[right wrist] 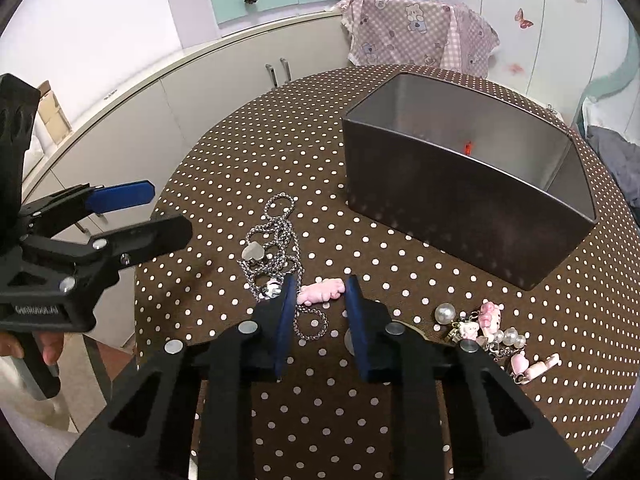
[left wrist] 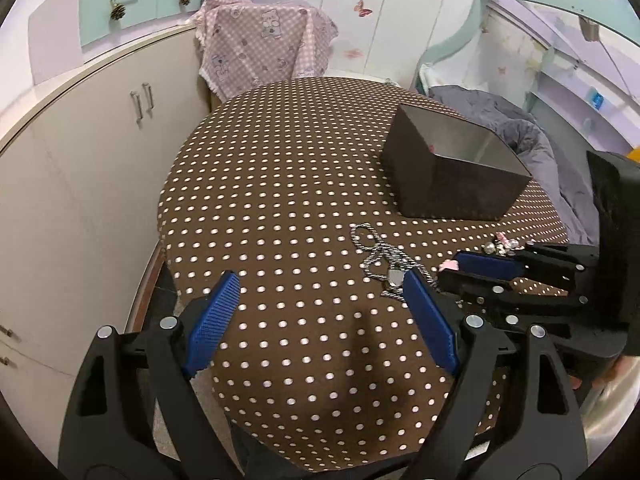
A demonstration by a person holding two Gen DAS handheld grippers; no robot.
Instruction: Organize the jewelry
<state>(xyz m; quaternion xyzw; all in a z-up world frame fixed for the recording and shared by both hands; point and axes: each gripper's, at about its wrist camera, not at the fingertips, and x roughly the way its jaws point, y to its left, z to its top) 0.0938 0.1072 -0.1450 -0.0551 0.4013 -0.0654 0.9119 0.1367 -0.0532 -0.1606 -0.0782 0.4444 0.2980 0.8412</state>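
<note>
A small pink charm (right wrist: 320, 293) lies on the brown dotted tablecloth (right wrist: 224, 152), and my right gripper (right wrist: 320, 282) is shut on it, one blue pad at each end. Just left of it lies a silver chain necklace (right wrist: 276, 236) with a heart pendant (right wrist: 253, 251); part of the chain runs under the left finger. My left gripper (left wrist: 322, 280) hovers open over bare cloth, its right fingertip close to the heart pendant (left wrist: 396, 278). A dark open box (right wrist: 460, 220) stands behind, with a small red item (right wrist: 468, 147) inside.
A cluster of pearls and pink charms (right wrist: 492, 332) lies right of my right gripper. The round table's edge drops off at the left toward white cabinets (left wrist: 80, 168). A pink checked cloth (left wrist: 260, 44) hangs behind the table, and grey bedding (left wrist: 532, 136) lies to the right.
</note>
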